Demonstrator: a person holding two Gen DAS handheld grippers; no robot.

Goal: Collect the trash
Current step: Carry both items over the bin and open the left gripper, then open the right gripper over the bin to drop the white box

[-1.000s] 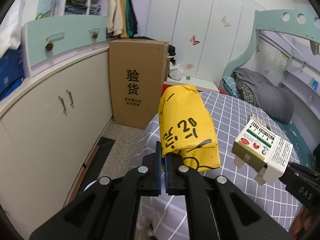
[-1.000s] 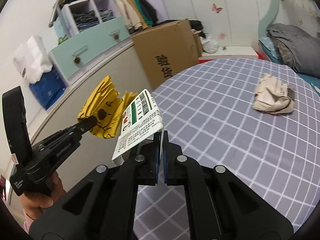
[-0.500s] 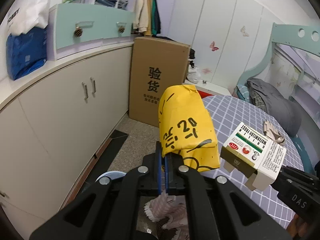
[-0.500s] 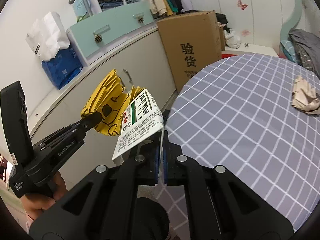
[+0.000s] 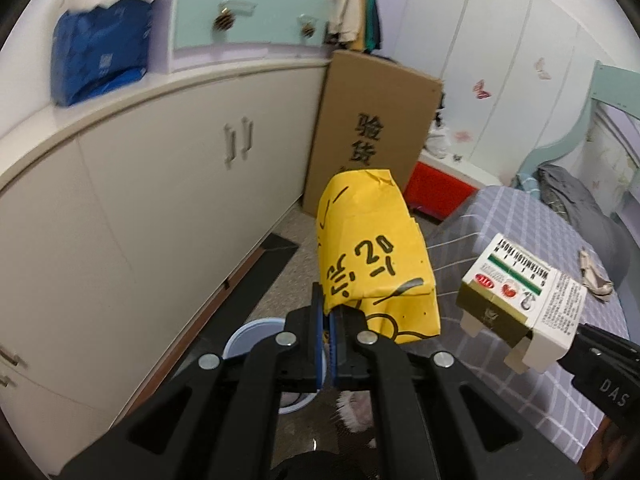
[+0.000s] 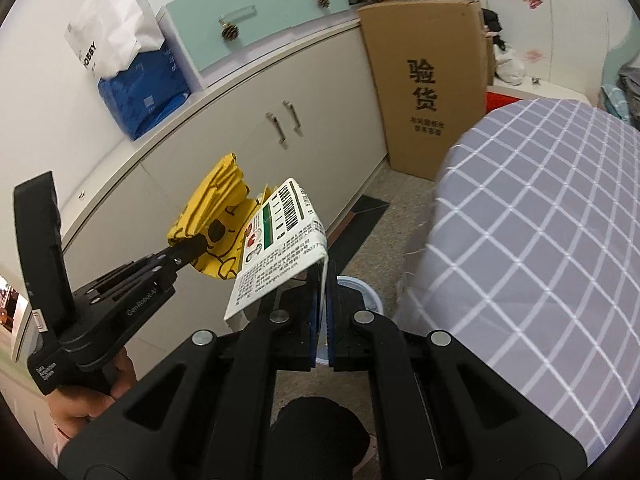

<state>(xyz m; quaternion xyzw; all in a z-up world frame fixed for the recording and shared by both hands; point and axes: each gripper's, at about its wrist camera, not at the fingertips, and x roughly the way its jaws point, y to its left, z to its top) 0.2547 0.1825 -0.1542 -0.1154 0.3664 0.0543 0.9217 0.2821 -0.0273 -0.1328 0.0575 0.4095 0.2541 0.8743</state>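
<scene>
My left gripper [image 5: 327, 322] is shut on a crumpled yellow paper bag [image 5: 374, 256] with black markings, held up in front of the camera. My right gripper [image 6: 322, 286] is shut on the edge of a flattened white carton [image 6: 280, 244] with a green stripe and barcode. The carton [image 5: 524, 300] shows at the right of the left wrist view. The yellow bag [image 6: 216, 220] and the left gripper [image 6: 192, 250] appear at the left of the right wrist view. A pale blue bin [image 5: 250, 338] stands on the floor below both grippers, mostly hidden; its rim [image 6: 362, 290] peeks out behind the right fingers.
White cabinets [image 5: 140, 208] run along the left. A tall cardboard box [image 5: 372, 132] stands at their far end. The bed with a grey checked sheet [image 6: 540, 220] fills the right, with a crumpled beige wrapper [image 5: 596, 276] on it. A dark mat [image 6: 360, 216] lies on the floor.
Both grippers have swung left off the bed and dropped lower, each carrying its item. The cabinets now fill the view and the bin on the floor has come into sight.
</scene>
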